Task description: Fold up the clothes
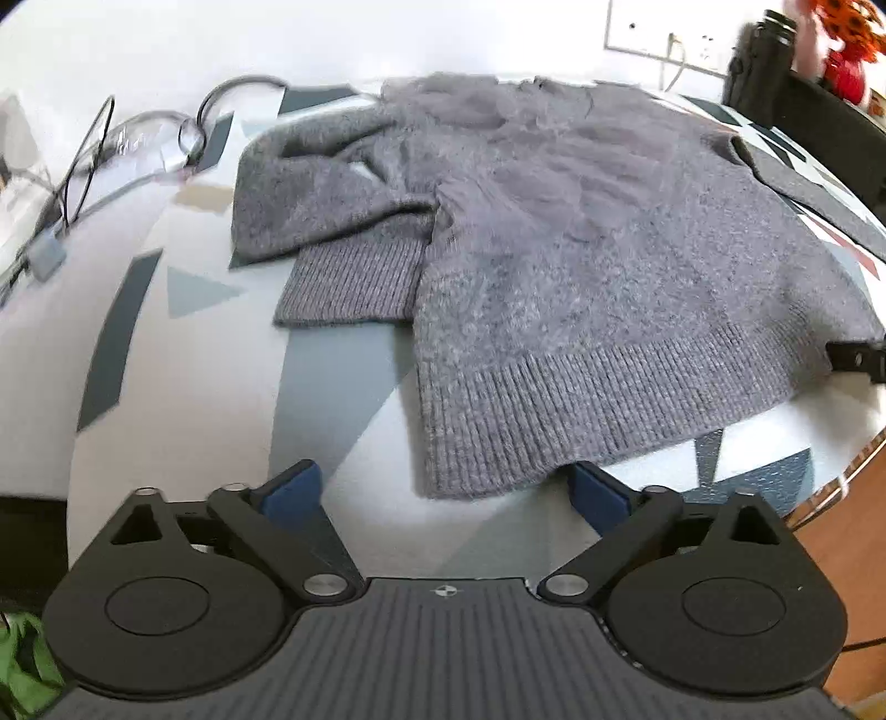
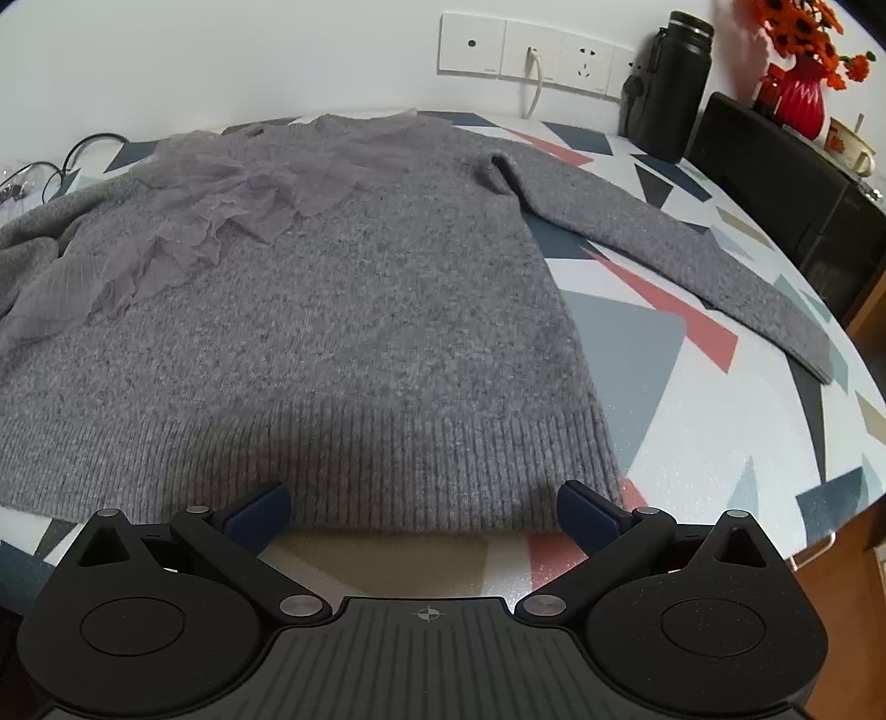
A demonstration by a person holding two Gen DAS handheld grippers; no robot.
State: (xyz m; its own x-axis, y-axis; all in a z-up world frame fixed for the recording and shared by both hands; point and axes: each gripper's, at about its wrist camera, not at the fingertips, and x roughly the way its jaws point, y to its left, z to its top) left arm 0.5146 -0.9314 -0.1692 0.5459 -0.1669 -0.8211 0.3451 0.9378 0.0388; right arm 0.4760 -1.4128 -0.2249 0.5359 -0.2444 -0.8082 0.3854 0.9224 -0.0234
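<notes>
both left gripper (image 1: pixel 446 490) and right gripper (image 2: pixel 423 512) gape empty by grey sweater (image 2: pixel 310 310); mug lettering (image 2: pixel 837 138) seems unreadable.

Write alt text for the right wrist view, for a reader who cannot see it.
A grey knit sweater lies flat on a table with a geometric-patterned cloth, its ribbed hem nearest the open right gripper and one sleeve stretched out to the right. Gauzy ruffles trim its upper left.

Domestic room, likely home dining area. Evidence: counter (image 2: pixel 664 354) under geometric-print cloth; wall socket panel (image 2: pixel 531 52) with plugged white cable; red vase (image 2: pixel 800 99) holding orange flowers; black flask (image 2: pixel 678 83); grey sweater (image 2: pixel 332 310) laid flat.
</notes>
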